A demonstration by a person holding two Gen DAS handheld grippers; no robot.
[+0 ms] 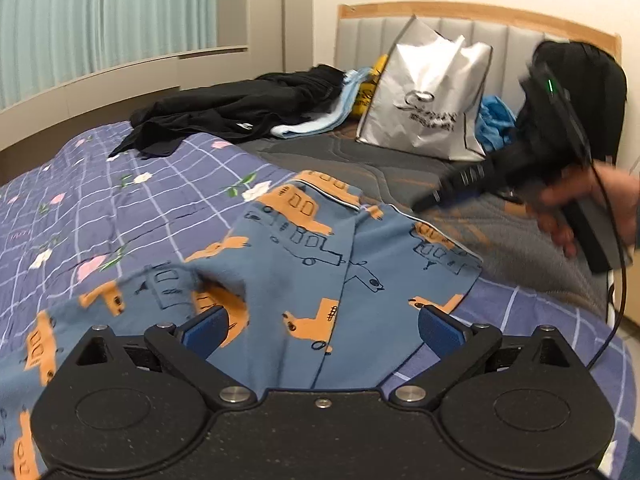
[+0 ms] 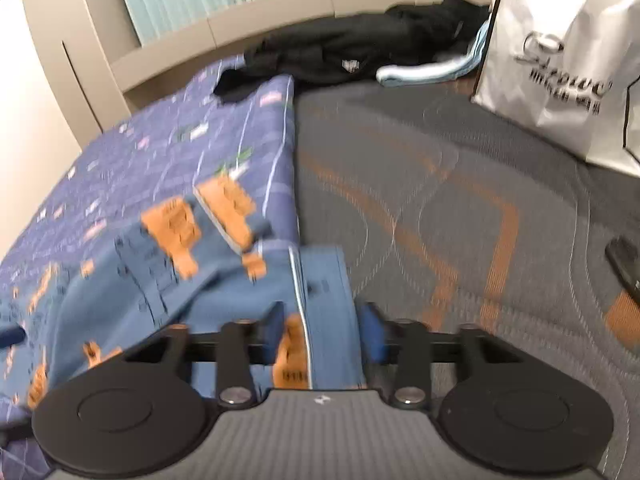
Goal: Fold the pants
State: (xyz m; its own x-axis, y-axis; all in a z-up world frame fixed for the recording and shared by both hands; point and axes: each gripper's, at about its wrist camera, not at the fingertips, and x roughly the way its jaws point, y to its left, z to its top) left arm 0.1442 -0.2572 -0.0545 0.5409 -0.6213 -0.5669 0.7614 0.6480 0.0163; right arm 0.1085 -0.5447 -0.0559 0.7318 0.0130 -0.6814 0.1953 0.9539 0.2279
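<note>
The blue pants (image 1: 304, 264) with orange car prints lie crumpled on the bed, partly on the purple checked quilt (image 1: 120, 200). My left gripper (image 1: 324, 330) is open just above the pants, its blue pads (image 1: 204, 330) spread wide with cloth between them. My right gripper (image 2: 326, 330) hovers over the white-piped hem of the pants (image 2: 224, 280), pads apart, with cloth lying between them. The right gripper also shows in the left wrist view (image 1: 424, 200), blurred, at the far hem in a hand.
A white shopping bag (image 1: 432, 96) stands by the grey headboard (image 1: 360, 40). Black clothes (image 1: 240, 108) and a light blue cloth (image 1: 320, 120) lie at the back. Grey mattress pad (image 2: 460, 200) is to the right. A dark remote-like object (image 2: 624, 264) lies at far right.
</note>
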